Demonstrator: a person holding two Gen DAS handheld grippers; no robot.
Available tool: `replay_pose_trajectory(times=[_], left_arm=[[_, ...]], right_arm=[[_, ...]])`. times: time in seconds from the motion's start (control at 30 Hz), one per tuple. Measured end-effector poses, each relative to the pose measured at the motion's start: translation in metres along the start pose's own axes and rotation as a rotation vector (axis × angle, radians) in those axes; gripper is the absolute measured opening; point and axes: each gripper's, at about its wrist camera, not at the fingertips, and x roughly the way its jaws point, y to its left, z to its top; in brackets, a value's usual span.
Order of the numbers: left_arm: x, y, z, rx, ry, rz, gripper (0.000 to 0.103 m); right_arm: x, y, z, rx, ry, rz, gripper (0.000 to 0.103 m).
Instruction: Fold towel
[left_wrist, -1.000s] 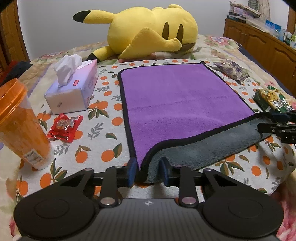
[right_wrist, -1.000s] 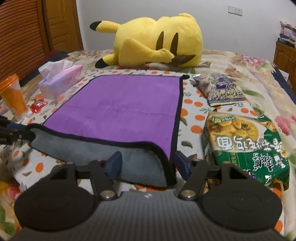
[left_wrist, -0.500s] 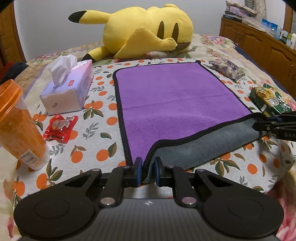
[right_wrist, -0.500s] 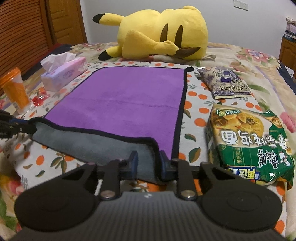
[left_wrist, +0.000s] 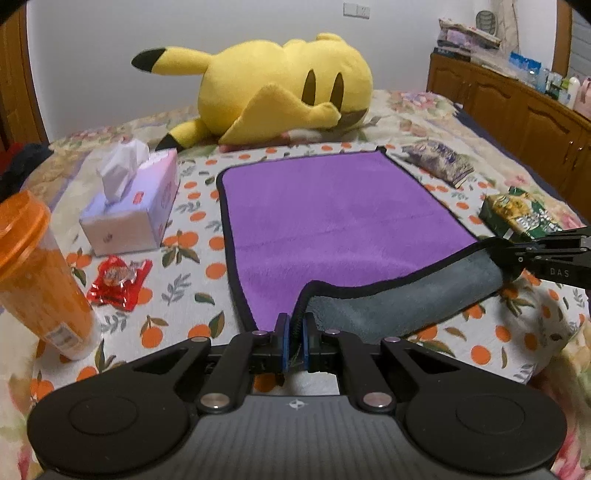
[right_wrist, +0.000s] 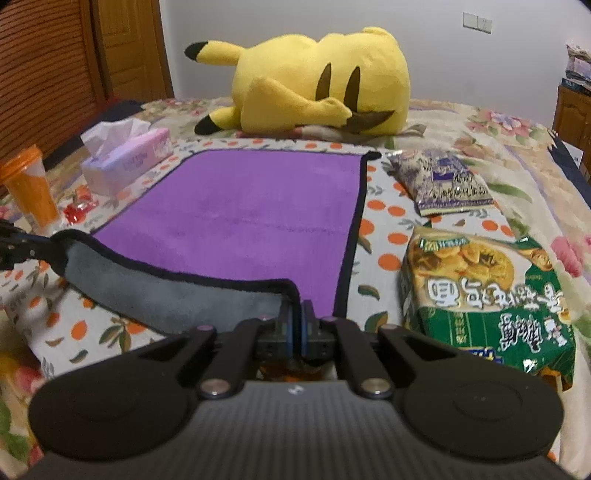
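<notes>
A purple towel (left_wrist: 332, 214) with a black hem and grey underside lies flat on the orange-print cloth; it also shows in the right wrist view (right_wrist: 251, 206). Its near edge is lifted and curls back, grey side up (left_wrist: 399, 299). My left gripper (left_wrist: 294, 345) is shut on the towel's near left corner. My right gripper (right_wrist: 295, 328) is shut on the near right corner. Each gripper shows in the other's view, the right one at the right (left_wrist: 517, 254), the left one at the left edge (right_wrist: 22, 247).
A yellow plush toy (left_wrist: 280, 96) lies beyond the towel. A tissue box (left_wrist: 129, 210), a red wrapper (left_wrist: 118, 277) and an orange cup (left_wrist: 37, 273) are to the left. A purple snack bag (right_wrist: 439, 181) and a green noodle pack (right_wrist: 484, 291) are to the right.
Both grippers closed from open onto the towel's near corners. The near edge has risen off the cloth, showing more grey underside.
</notes>
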Motion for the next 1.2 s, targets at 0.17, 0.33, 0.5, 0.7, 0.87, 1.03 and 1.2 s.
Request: replay_pose_trajectory(times=[0.17, 0.33, 0.5, 0.7, 0.87, 1.03, 1.2], left_arm=[[-0.006, -0.002, 0.005, 0.001, -0.034, 0.005, 0.008], [-0.014, -0.002, 0.010, -0.010, -0.081, 0.014, 0.007], [-0.018, 0.000, 0.016, -0.026, -0.107, 0.015, 0.007], [-0.017, 0.003, 0.019, -0.035, -0.115, 0.016, 0.007], [-0.011, 0.003, 0.022, -0.029, -0.116, 0.021, 0.007], [-0.004, 0.004, 0.023, -0.026, -0.110, 0.024, 0.007], [0.000, 0.005, 0.027, -0.022, -0.111, 0.014, 0.006]], right_arm=[[-0.005, 0.000, 0.005, -0.004, -0.030, 0.005, 0.005], [-0.007, -0.002, 0.008, -0.011, -0.055, 0.013, 0.005], [-0.010, -0.003, 0.013, -0.019, -0.080, 0.014, 0.005], [-0.012, -0.007, 0.018, -0.022, -0.115, 0.017, 0.004], [-0.009, -0.007, 0.021, -0.037, -0.127, 0.012, 0.004], [-0.007, -0.006, 0.021, -0.054, -0.131, 0.009, 0.004], [-0.002, -0.006, 0.022, -0.069, -0.129, 0.007, 0.004]])
